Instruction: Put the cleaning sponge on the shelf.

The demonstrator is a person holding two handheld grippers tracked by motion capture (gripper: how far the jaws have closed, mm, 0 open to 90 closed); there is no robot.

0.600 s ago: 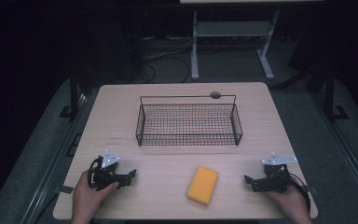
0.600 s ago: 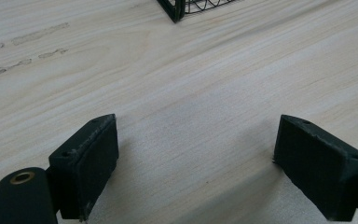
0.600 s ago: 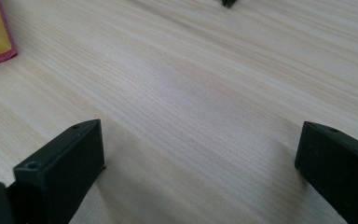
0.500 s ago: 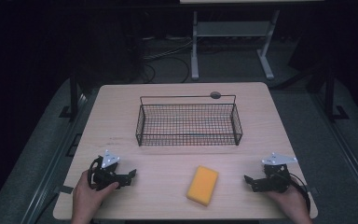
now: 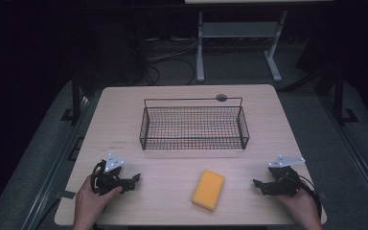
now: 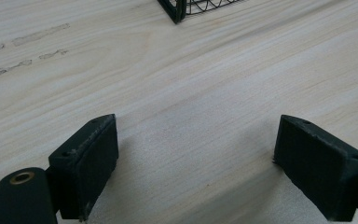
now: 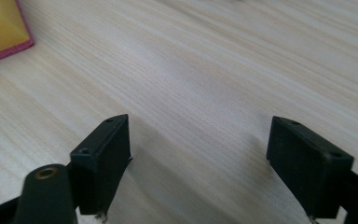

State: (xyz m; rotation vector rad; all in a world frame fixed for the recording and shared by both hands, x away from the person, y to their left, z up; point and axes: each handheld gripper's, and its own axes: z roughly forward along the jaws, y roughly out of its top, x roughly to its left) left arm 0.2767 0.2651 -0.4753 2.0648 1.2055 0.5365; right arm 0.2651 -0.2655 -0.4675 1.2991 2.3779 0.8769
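We've got bare table between the left gripper and right gripper, broken only by the yellow sponge lying midway. Farther back, the wire basket walls off the middle; open wood flanks it both sides.

- A lab or test room set up for recording, not a home: the surroundings are dark and only the pale wooden tabletop is lit.
- Loose cables lie on the grey carpeted floor behind it.
- A white metal stand with splayed feet rises at the back.
- Dark equipment posts flank the tabletop on both sides.
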